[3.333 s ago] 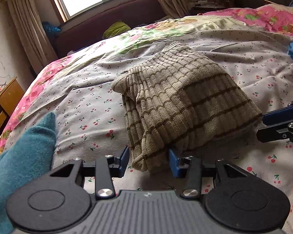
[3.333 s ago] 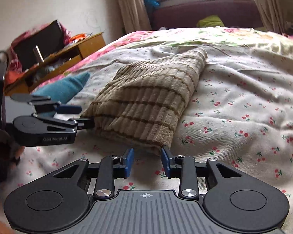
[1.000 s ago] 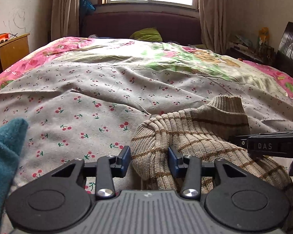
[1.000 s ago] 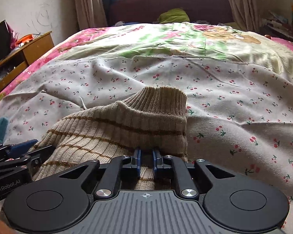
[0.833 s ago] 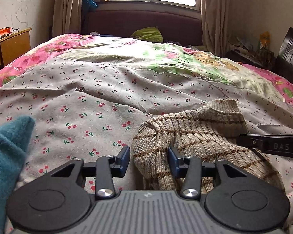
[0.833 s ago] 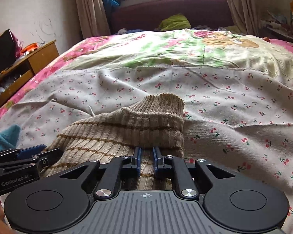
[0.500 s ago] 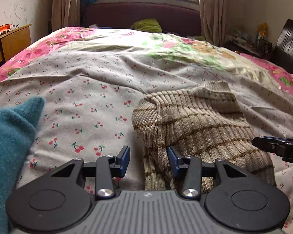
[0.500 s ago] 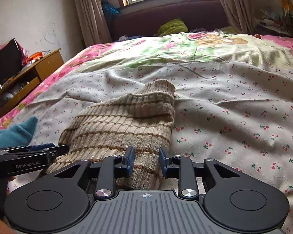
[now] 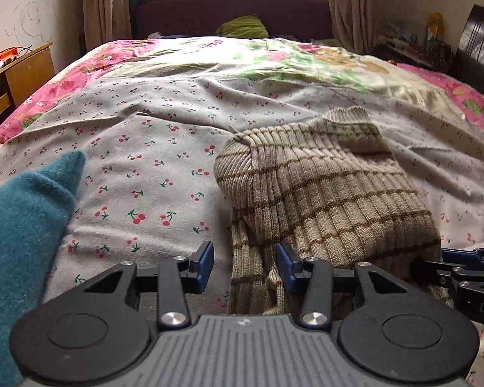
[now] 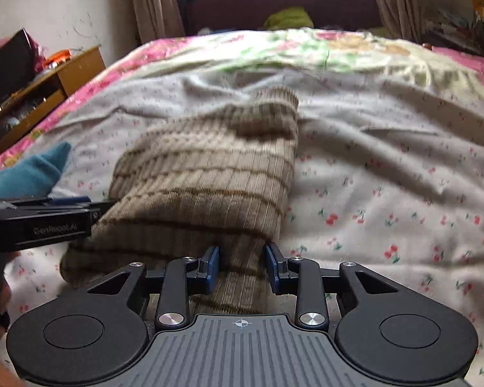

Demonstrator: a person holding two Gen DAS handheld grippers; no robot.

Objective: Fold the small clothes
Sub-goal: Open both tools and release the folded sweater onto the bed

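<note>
A beige ribbed sweater with brown stripes [image 9: 322, 187] lies folded on the cherry-print bedsheet [image 9: 145, 129], its collar end pointing away. My left gripper [image 9: 245, 264] is open at the sweater's near left corner. The lower layer's edge lies between its jaws by the right pad, with bare sheet by the left pad. In the right wrist view the sweater [image 10: 209, 174] has a strip of its lower layer between the jaws of my right gripper [image 10: 241, 266]. Those jaws are opening and the pads stand off the knit. Each gripper shows at the other view's edge.
A teal knitted garment [image 9: 22, 225] lies on the bed at the near left, also in the right wrist view [image 10: 29, 174]. A wooden desk [image 10: 48, 80] with clutter stands left of the bed. A dark headboard with a green bundle [image 9: 242, 27] lies far off under the window.
My right gripper's jaws were shut on the sweater near its collar and have opened, letting it go. Both grippers have drawn back to the sweater's near edge, and the sweater has settled flat.
</note>
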